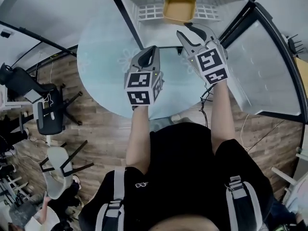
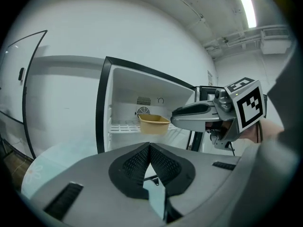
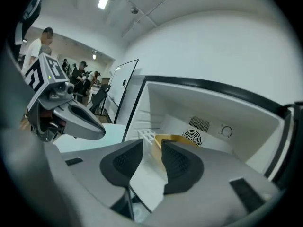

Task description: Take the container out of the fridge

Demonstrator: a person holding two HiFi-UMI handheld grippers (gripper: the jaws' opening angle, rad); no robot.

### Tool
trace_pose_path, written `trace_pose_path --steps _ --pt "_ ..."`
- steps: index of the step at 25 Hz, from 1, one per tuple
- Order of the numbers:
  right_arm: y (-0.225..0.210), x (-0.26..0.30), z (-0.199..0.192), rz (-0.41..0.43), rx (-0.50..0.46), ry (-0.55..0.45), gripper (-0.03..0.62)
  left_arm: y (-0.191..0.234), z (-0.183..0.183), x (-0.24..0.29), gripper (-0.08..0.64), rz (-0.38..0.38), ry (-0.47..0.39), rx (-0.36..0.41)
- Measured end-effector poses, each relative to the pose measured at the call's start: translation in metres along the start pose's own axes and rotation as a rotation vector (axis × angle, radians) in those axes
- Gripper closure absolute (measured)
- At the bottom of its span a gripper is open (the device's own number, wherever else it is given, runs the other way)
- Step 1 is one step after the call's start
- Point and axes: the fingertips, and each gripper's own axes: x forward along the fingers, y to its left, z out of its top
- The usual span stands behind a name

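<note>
left gripper (image 1: 154,49) pressed together, right gripper (image 1: 184,29) spread, both empty. fridge (image 1: 129,11) open; container (image 1: 179,6), top centre, untouched on its shelf.

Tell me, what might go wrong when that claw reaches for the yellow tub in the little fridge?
The right gripper has its jaws open and not yet around the yellow container on the wire shelf. A shallow pinch on the container's rim could slip and drop it. The open fridge door stands close beside that arm, so pulling back might bump it.
</note>
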Motion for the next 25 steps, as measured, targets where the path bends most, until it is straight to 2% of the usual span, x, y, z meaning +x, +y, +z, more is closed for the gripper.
trace_pose_path --steps 5,9,13,16,18,25 --pt "-0.006 0.029 -0.005 0.010 -0.216 0.136 0.460 0.014 -0.015 0.006 0.560 0.000 0.017 -0.058" --pt "-0.008 0.048 -0.003 0.000 -0.346 0.196 0.460 0.031 -0.028 0.011 0.559 0.016 0.041 -0.097" --pt "-0.011 0.062 -0.015 -0.013 -0.461 0.300 0.471 0.040 -0.029 0.015 0.560 0.018 0.040 -0.115" --pt "-0.008 0.070 -0.026 -0.024 -0.505 0.367 0.488 0.048 -0.036 0.016 0.560 0.025 0.058 -0.125" --pt "-0.007 0.071 -0.033 -0.037 -0.530 0.389 0.526 0.049 -0.039 0.016 0.559 0.029 0.068 -0.130" --pt "0.001 0.058 -0.043 -0.041 -0.512 0.379 0.554 0.029 -0.040 0.017 0.560 -0.006 0.083 -0.097"
